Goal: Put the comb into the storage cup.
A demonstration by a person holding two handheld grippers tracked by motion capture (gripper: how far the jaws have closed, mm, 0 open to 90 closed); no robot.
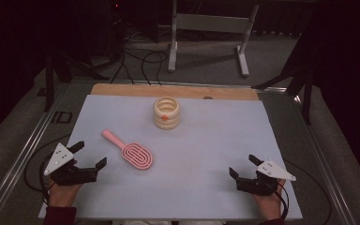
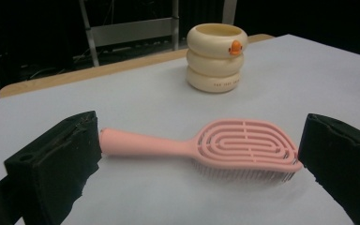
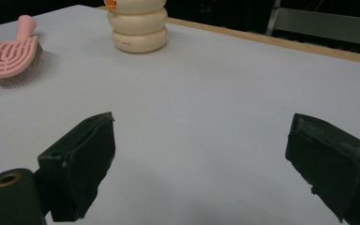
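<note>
One pink brush (image 1: 129, 151) lies flat on the white sheet (image 1: 206, 140), bristles down and mostly tucked out of sight, handle toward the far left. Left gripper (image 1: 92, 155) sits just beside it, jaws spread wide, holding nothing; in its own view the jaws frame the brush. Right gripper (image 1: 243, 165) waits near the front right edge, jaws wide apart too, empty. One cream ringed cup (image 1: 167, 113) stands upright near the far edge, its inside unseen. Plenty of bare sheet between the grippers

Dim room; grey carpet floor (image 1: 206, 56) behind the white-covered counter (image 1: 215, 140), black cables (image 1: 143, 61) and a grey metal frame (image 1: 211, 23) beyond it.
</note>
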